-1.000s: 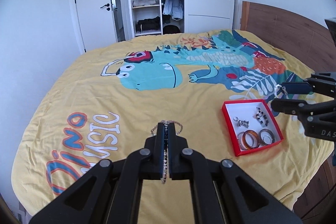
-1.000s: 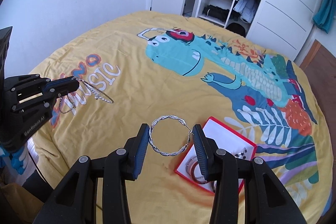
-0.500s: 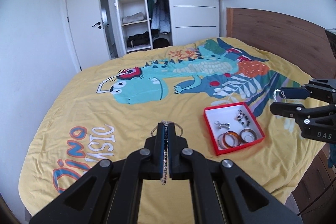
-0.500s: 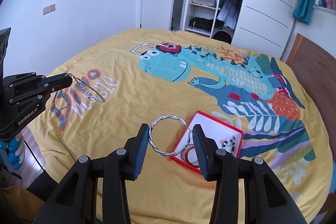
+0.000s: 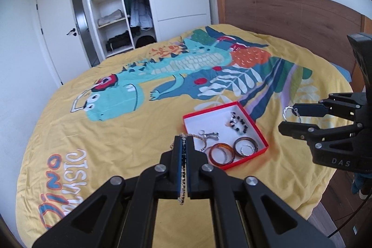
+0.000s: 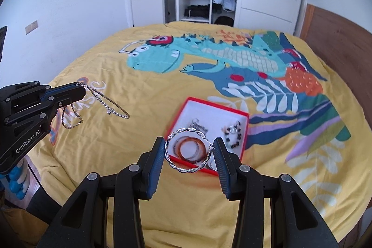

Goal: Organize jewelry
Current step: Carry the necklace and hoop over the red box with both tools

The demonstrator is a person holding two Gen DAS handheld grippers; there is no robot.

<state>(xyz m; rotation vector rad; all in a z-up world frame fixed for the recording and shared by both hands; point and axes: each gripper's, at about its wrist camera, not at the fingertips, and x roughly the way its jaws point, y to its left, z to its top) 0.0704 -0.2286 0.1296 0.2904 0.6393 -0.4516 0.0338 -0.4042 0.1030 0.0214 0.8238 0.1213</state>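
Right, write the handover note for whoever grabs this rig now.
Left claw: shut on a thin sparkly chain bracelet, which dangles over the yellow dinosaur bedspread.
Right claw: shut on a twisted silver bangle, held over the red-rimmed white box.
Done: amber bangles, a black bead bracelet and a small silver piece lie in the box.
Left: place both held pieces inside.

Bangles (image 5: 220,153) and beads (image 5: 237,124) lie in the box (image 5: 260,131) on the bedspread (image 5: 116,136).
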